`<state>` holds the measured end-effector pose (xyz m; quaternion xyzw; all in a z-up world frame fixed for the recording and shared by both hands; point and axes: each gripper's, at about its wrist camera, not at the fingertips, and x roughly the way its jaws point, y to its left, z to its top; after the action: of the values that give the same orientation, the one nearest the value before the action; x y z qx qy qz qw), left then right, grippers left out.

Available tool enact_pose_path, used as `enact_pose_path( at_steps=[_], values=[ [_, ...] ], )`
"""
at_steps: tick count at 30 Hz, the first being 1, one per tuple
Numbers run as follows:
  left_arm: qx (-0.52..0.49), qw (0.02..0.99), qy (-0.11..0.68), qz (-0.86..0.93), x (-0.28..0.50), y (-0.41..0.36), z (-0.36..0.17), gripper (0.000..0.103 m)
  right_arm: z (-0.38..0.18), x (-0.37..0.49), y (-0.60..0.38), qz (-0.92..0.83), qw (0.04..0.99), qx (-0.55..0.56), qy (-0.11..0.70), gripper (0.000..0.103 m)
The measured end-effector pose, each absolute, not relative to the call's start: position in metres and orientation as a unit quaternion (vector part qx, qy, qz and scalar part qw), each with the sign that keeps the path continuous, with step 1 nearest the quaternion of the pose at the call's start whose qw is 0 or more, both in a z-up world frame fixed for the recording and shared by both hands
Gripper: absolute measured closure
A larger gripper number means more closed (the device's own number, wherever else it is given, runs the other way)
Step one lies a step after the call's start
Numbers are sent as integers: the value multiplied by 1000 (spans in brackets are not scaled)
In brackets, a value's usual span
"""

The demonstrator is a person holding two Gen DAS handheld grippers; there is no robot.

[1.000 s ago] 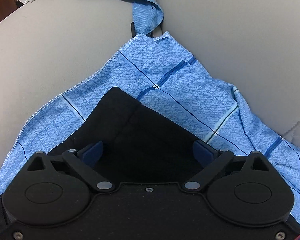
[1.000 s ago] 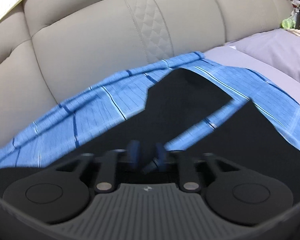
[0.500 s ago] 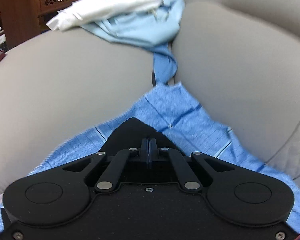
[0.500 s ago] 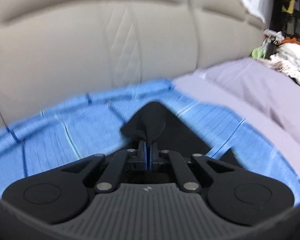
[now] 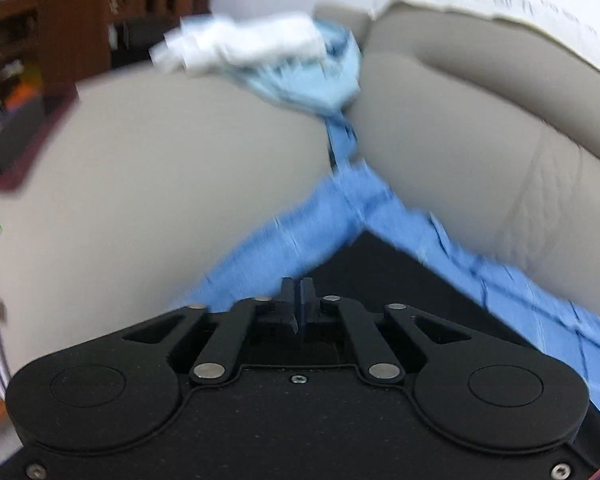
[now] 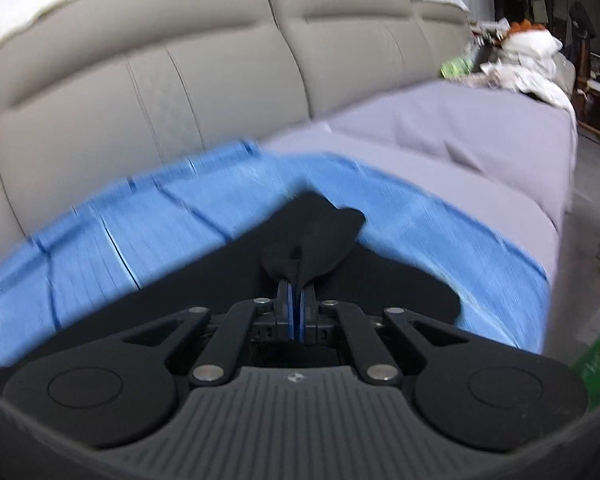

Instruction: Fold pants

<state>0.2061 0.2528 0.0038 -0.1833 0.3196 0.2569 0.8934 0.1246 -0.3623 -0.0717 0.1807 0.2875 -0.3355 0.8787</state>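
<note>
The black pants [image 5: 400, 280] lie on a blue checked cloth [image 5: 300, 232] spread over a beige sofa seat [image 5: 160, 180]. In the left wrist view my left gripper [image 5: 298, 292] has its fingers together at the pants' edge. The jaws are opening slightly, and the black cloth still runs out from between them. In the right wrist view my right gripper [image 6: 296, 280] is shut on a bunched fold of the black pants [image 6: 312, 236], held above the blue checked cloth [image 6: 180, 220]. Both views are blurred by motion.
A pile of pale blue and white clothes [image 5: 280, 60] sits at the far end of the seat, with wooden shelves [image 5: 72, 20] beyond. The sofa backrest [image 6: 180, 80] runs behind the cloth. A lilac sheet [image 6: 460, 132] covers the seat to the right, with clutter [image 6: 528, 52] past it.
Both grippers went from open to shut on the black pants. They have since pulled back and tilted up, so more of the sofa and room shows.
</note>
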Motion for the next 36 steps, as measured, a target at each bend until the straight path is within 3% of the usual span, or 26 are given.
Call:
enact_pose_path(
  at_steps=[3, 5, 9, 11, 17, 20, 23, 24, 25, 27, 28, 29, 36],
  values=[
    [-233, 875, 357, 230, 220, 260, -10, 71, -88, 117, -360, -336, 868, 192, 312, 97],
    [-263, 864, 365, 226, 237, 262, -16, 48, -92, 116, -355, -340, 867, 180, 316, 96],
    [-287, 852, 369, 234, 285, 254, -28, 33, -95, 123, -349, -344, 870, 155, 316, 96],
    [-266, 855, 369, 248, 311, 244, -32, 16, -97, 124, -349, -344, 872, 146, 318, 96],
    [-220, 837, 414, 283, 396, 218, -67, 13, -112, 129, -346, -343, 873, 128, 322, 95],
    [-190, 816, 441, 321, 423, 209, -85, 1, -115, 129, -344, -345, 876, 113, 317, 95],
    [-153, 802, 452, 360, 438, 201, -98, 0, -117, 128, -342, -342, 880, 102, 314, 94],
    [-142, 804, 445, 368, 438, 197, -100, 1, -118, 128, -341, -341, 881, 100, 312, 94],
    [-136, 808, 437, 370, 435, 195, -99, 9, -118, 128, -341, -340, 882, 99, 311, 94],
    [-123, 825, 418, 361, 429, 190, -94, 59, -120, 128, -342, -340, 883, 96, 308, 93],
    [-121, 827, 416, 359, 427, 189, -90, 96, -120, 127, -342, -340, 884, 95, 307, 93],
    [-123, 825, 416, 362, 424, 190, -86, 101, -120, 127, -342, -339, 885, 94, 305, 93],
    [-152, 868, 340, 329, 363, 199, -20, 101, -118, 118, -343, -337, 890, 111, 286, 93]
  ],
)
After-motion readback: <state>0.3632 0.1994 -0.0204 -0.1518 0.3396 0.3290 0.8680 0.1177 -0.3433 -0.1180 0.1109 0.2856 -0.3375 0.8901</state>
